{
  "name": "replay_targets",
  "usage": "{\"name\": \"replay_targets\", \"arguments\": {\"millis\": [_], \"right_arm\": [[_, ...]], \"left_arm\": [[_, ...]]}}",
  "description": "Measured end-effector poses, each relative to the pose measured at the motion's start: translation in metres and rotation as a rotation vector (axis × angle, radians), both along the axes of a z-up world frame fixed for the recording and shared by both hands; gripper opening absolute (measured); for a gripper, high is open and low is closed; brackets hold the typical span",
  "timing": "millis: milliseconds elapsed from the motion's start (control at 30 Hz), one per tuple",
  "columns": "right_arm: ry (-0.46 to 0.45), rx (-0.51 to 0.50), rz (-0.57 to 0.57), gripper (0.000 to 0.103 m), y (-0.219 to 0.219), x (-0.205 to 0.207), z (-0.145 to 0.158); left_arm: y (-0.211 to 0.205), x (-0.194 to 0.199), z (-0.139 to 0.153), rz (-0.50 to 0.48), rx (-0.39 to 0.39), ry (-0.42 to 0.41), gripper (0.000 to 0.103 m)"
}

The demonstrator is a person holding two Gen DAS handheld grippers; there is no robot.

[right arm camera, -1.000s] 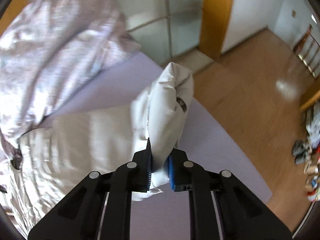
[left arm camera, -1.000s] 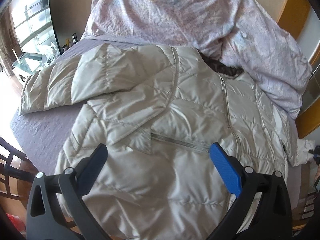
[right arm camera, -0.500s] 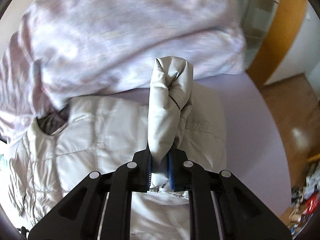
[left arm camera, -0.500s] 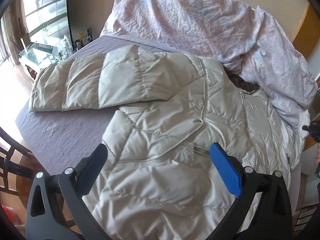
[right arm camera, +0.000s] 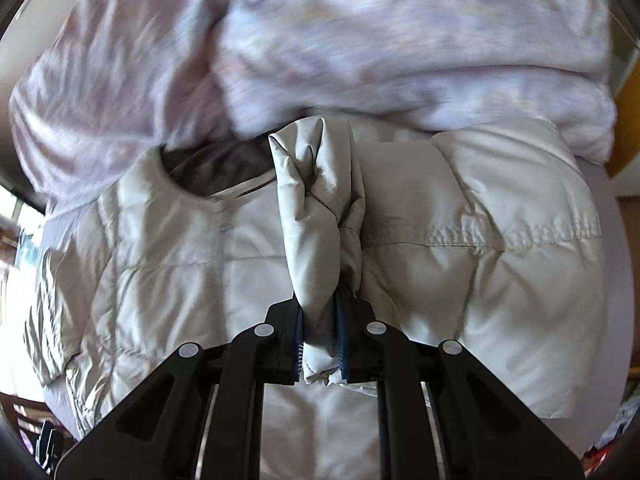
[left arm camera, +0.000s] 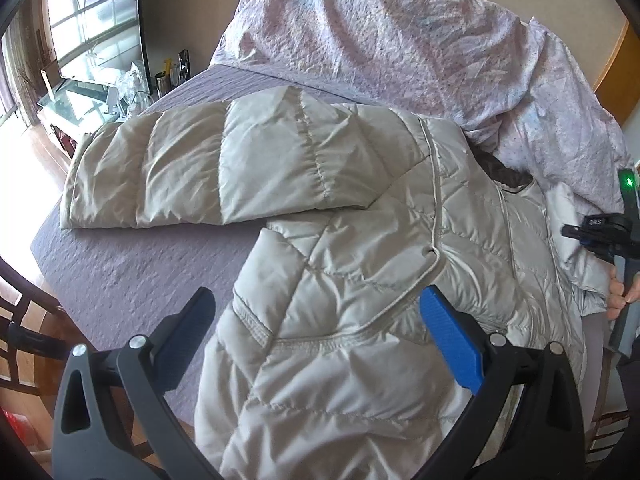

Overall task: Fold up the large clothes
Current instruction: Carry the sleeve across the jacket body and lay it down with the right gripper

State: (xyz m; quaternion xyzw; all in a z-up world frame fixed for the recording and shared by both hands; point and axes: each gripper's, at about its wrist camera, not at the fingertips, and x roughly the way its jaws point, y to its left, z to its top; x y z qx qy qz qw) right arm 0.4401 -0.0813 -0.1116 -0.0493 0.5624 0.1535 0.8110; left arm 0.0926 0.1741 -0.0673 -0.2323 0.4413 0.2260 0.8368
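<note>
A silver-beige quilted puffer jacket (left arm camera: 360,264) lies spread on a purple bed (left arm camera: 132,264). Its one sleeve (left arm camera: 208,172) stretches out to the left. My left gripper (left arm camera: 316,344) is open and empty, hovering above the jacket's lower body. My right gripper (right arm camera: 320,340) is shut on the cuff of the other sleeve (right arm camera: 316,216) and holds it up over the jacket's chest (right arm camera: 168,264), near the dark-lined collar (right arm camera: 216,164). The right gripper also shows at the right edge of the left wrist view (left arm camera: 600,232).
A crumpled pink-and-white duvet (left arm camera: 400,40) is piled at the head of the bed, touching the jacket's collar. A glass table with small items (left arm camera: 100,92) stands beyond the bed's left side. A dark wooden chair (left arm camera: 24,336) stands at the bed's near-left corner.
My right gripper has carried the sleeve cuff from the bed's right edge inward over the jacket's chest. My left gripper has shifted left, so the outstretched sleeve shows more fully.
</note>
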Motion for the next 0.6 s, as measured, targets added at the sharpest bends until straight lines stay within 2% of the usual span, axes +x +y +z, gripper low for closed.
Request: {"name": "replay_targets", "arguments": {"millis": [367, 433, 500, 567, 600], "right_arm": [[0.036, 0.005, 0.106, 0.014, 0.089, -0.033, -0.031], [0.035, -0.009, 0.134, 0.016, 0.101, -0.041, -0.034], [0.036, -0.040, 0.177, 0.026, 0.113, -0.051, -0.039], [0.038, -0.041, 0.253, 0.057, 0.122, -0.063, -0.037], [0.022, -0.038, 0.271, 0.061, 0.123, -0.066, -0.034]], "left_arm": [[0.014, 0.015, -0.001, -0.035, 0.009, 0.007, 0.101], [0.019, 0.017, 0.000, -0.034, 0.000, -0.015, 0.101], [0.024, 0.021, 0.001, -0.032, -0.001, -0.021, 0.101], [0.030, 0.025, 0.002, -0.037, -0.001, -0.020, 0.101], [0.034, 0.026, 0.003, -0.039, 0.000, -0.018, 0.101]]}}
